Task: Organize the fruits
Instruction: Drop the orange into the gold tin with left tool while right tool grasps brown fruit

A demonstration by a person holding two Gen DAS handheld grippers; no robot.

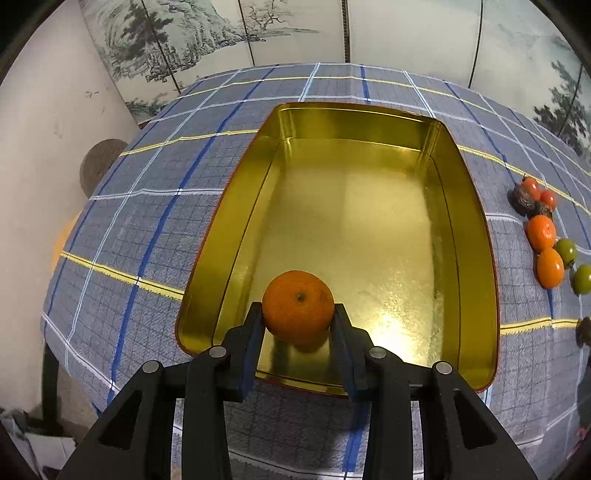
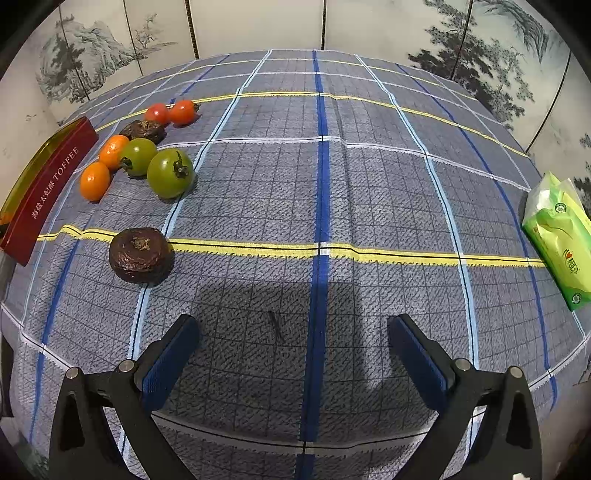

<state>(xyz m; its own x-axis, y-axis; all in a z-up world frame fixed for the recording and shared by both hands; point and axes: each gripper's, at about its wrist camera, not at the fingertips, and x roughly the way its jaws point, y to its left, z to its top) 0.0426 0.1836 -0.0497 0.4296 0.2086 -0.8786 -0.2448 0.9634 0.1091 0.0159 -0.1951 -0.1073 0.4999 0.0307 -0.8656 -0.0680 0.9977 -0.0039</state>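
My left gripper [image 1: 298, 310] is shut on an orange mandarin [image 1: 298, 305] and holds it over the near end of the gold tin [image 1: 476, 236]. The tin's inside is bare. The tin's red outer wall [image 2: 44, 188] shows at the left of the right wrist view. My right gripper [image 2: 293, 332] is open and empty above the cloth. Loose fruit lies on the cloth left of it: two mandarins [image 2: 95, 181], two green tomatoes [image 2: 170, 178], two red tomatoes [image 2: 183, 112] and two dark wrinkled fruits [image 2: 140, 254]. The same pile shows at the right of the left wrist view [image 1: 541, 232].
A blue plaid tablecloth [image 2: 321, 184] covers the table. A green tissue pack [image 2: 557, 236] lies at the table's right edge. A painted folding screen [image 2: 258, 22] stands behind the table. The table's left edge drops off beside a pale wall [image 1: 40, 147].
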